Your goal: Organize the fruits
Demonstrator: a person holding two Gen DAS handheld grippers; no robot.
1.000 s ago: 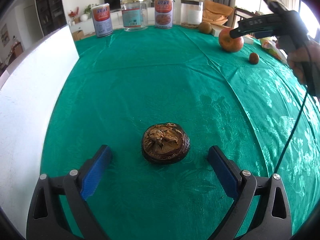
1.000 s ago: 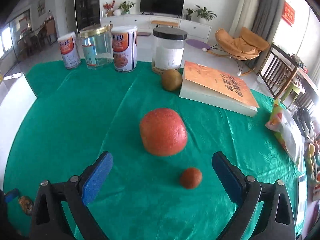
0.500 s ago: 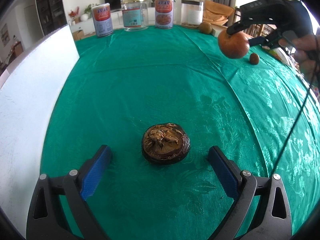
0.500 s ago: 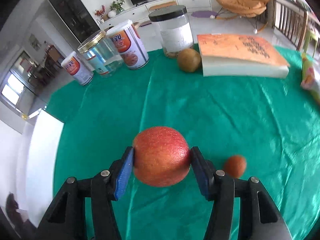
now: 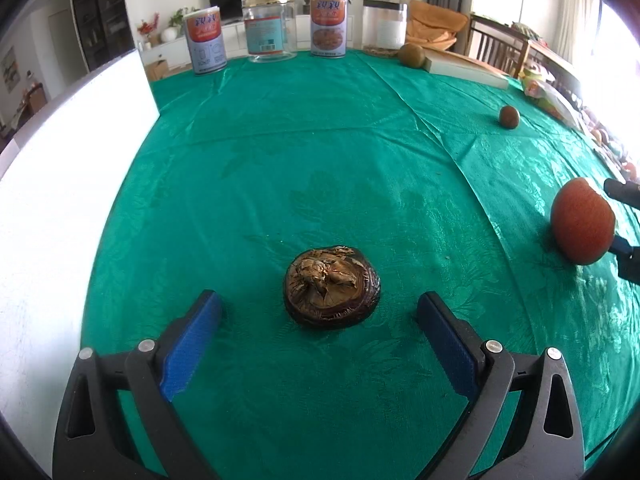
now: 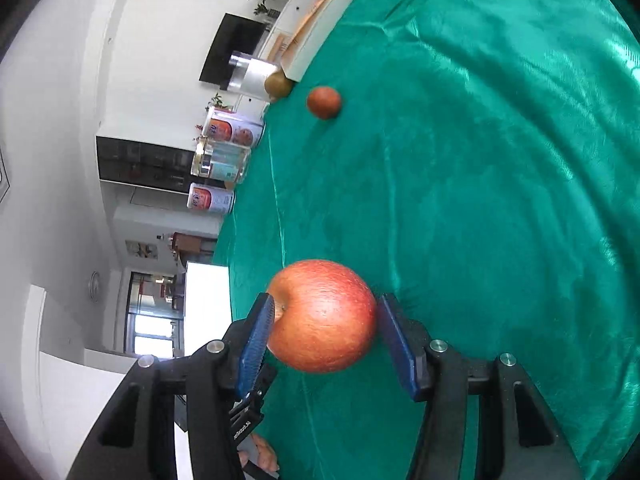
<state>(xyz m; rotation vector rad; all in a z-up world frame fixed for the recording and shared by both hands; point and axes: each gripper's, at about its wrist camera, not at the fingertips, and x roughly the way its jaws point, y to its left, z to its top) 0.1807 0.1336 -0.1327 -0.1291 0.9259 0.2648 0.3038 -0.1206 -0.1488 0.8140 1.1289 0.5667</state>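
Green patterned cloth covers the table (image 5: 320,160), which fills both views; behind it lies a bright living room with a dark television on the far wall. A white board (image 5: 60,220) stands along the table's left edge. At the far rim sits a row of containers — two printed tins (image 5: 205,42) with a clear glass jar (image 5: 269,28) between them, then a dark-lidded jar (image 5: 385,24). A thick book (image 5: 466,69) lies to their right, with a kiwi (image 5: 412,55) just beside its near corner.

The left tool (image 5: 319,312) rests low over the cloth with its blue pads spread wide, touching nothing. Between the pads, apart from both, sits a dark brown wrinkled fruit (image 5: 332,287) with a dried, papery top.

The right tool (image 6: 325,318) is rolled onto its side, so the table reads as tilted in its view. Its two pads are clamped on a red apple (image 6: 322,316), one pad at the stem end and the other at the opposite side. In the left wrist view the apple (image 5: 582,222) appears near the table's right edge, low over the cloth — whether it touches the cloth cannot be told.

A small round brown fruit (image 5: 509,117) lies alone on the cloth, well apart from the apple, toward the book.
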